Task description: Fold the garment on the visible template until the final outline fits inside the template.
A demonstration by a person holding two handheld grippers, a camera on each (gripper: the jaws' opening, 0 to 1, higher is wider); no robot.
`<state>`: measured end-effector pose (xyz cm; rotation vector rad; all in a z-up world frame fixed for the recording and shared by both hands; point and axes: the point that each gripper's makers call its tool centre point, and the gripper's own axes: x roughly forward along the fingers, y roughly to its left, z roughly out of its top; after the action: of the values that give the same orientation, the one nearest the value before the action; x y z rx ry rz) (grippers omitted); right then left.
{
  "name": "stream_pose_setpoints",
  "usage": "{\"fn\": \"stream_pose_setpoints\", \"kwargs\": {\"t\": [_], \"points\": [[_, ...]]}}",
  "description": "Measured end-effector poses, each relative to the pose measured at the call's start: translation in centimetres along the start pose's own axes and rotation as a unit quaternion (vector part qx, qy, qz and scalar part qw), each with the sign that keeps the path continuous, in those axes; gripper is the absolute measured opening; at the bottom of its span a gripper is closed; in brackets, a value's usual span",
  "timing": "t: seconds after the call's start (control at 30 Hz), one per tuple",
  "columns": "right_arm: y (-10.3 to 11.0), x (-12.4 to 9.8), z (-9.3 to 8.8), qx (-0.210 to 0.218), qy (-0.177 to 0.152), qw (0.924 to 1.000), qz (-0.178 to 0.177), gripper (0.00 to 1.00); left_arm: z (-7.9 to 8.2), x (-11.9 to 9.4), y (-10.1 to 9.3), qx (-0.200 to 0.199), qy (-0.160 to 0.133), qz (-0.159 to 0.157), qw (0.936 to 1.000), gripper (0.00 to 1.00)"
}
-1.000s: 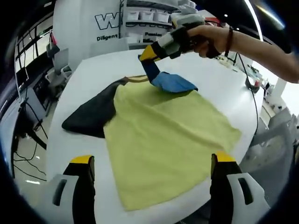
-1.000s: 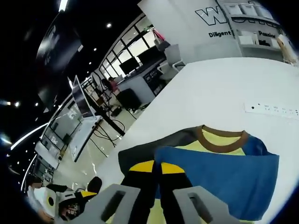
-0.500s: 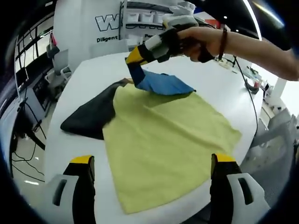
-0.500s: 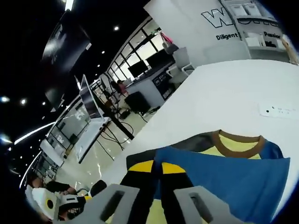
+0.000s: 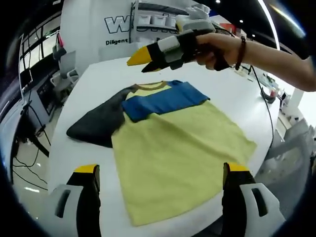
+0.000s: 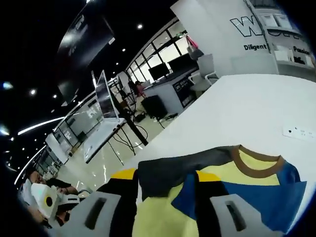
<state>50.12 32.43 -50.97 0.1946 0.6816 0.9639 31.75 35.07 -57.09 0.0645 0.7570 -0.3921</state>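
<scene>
A yellow T-shirt (image 5: 182, 158) lies spread on the white table (image 5: 98, 74). Its blue sleeve (image 5: 163, 101) is folded flat across the chest below the brown collar (image 5: 153, 85). Its dark grey sleeve (image 5: 98, 123) sticks out to the left. My left gripper (image 5: 161, 168) is open, hanging above the shirt's near hem with nothing between its jaws. My right gripper (image 5: 136, 58), held by a hand, hovers above the collar, clear of the cloth. In the right gripper view the right gripper (image 6: 165, 175) is open over the grey sleeve (image 6: 182, 165), with the collar (image 6: 254, 158) and blue sleeve (image 6: 276, 197) beyond it.
A white power strip (image 6: 298, 132) lies on the table past the collar. A cable and small items (image 5: 266, 89) sit near the table's far right edge. Desks, monitors and chairs (image 6: 163, 84) stand beyond the table, with a lettered white wall (image 5: 118, 37) behind.
The right gripper has opened and let go of the blue sleeve, which now lies flat across the chest. That gripper has risen and moved left of where it was.
</scene>
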Motion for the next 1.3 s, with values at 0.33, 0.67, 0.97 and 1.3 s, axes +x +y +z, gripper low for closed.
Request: {"fn": "stream_pose_setpoints", "kwargs": {"t": [0.33, 0.67, 0.97, 1.3], "points": [[-2.7, -3.2, -0.5, 0.008, 0.01, 0.9992, -0.038, 0.74, 0.7, -0.3, 0.4, -0.013, -0.011, 0.013, 0.9998, 0.99], [-6.0, -6.8, -2.0, 0.037, -0.004, 0.9965, -0.075, 0.81, 1.1, -0.6, 0.2, -0.019, -0.01, 0.019, 0.9996, 0.99], [-9.5, -9.6, -3.5, 0.072, -0.009, 0.9918, -0.105, 0.78, 1.2, -1.0, 0.0, -0.012, -0.01, 0.019, 0.9997, 0.99], [-13.8, -12.3, -6.9, 0.097, 0.008, 0.9822, -0.161, 0.65, 1.0, -1.2, -0.2, -0.011, -0.006, 0.02, 0.9997, 0.99]]}}
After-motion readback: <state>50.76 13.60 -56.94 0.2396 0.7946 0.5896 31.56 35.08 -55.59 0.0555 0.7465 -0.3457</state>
